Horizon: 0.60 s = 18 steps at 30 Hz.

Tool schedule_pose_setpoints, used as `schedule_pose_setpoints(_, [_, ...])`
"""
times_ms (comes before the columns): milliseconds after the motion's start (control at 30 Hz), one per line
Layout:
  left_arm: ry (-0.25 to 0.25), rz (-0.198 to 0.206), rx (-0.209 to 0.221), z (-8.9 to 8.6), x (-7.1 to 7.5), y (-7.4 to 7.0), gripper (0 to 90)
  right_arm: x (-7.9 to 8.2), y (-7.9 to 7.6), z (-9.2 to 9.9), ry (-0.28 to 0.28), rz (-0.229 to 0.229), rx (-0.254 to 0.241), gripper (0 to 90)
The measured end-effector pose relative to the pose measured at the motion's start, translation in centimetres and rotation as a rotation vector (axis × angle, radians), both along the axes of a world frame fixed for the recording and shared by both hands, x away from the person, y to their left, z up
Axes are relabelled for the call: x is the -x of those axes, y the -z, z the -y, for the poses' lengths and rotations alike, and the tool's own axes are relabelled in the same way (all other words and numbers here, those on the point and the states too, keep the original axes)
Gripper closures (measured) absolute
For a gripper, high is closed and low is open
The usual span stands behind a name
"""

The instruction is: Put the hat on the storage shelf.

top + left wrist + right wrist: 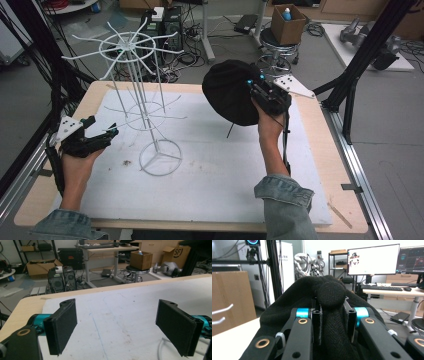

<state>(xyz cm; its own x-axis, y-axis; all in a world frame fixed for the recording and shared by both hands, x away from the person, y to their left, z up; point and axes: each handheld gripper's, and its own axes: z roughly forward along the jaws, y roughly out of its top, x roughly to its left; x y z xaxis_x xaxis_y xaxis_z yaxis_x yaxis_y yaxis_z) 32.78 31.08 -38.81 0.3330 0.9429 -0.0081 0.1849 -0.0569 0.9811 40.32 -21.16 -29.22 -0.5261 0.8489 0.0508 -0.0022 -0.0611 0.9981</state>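
A black knitted hat [229, 91] hangs above the back right of the table, held up by my right gripper [256, 92]. In the right gripper view the hat [332, 322] bunches between the two black jaws, and the right gripper [333, 320] is shut on it. A white wire rack [135, 85] with spokes at its top stands left of centre on a ring base. At the table's left edge my left gripper [107, 134] rests beside the rack. Its pads [63, 325] stand wide apart over the white mat, the left gripper [120, 327] open with nothing between them.
A white mat [210, 170] covers most of the wooden table [320, 150]. Black frame posts [365, 55] rise at the right, cables at the left. Beyond the table are a stool with a cardboard box [287, 22], computers and desks.
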Motion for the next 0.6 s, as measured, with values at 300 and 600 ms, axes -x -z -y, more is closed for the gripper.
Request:
schedule_pose_setpoints(300, [0.000,0.005,0.010,0.0,0.0,-0.1,17.7,0.2,-3.0,0.2,0.002,0.049,0.006,75.8])
schedule_pose_setpoints(600, [-0.002,0.007,0.016,-0.4,0.2,-0.2,17.8,0.5,-5.8,0.4,-0.011,0.091,0.017,75.6])
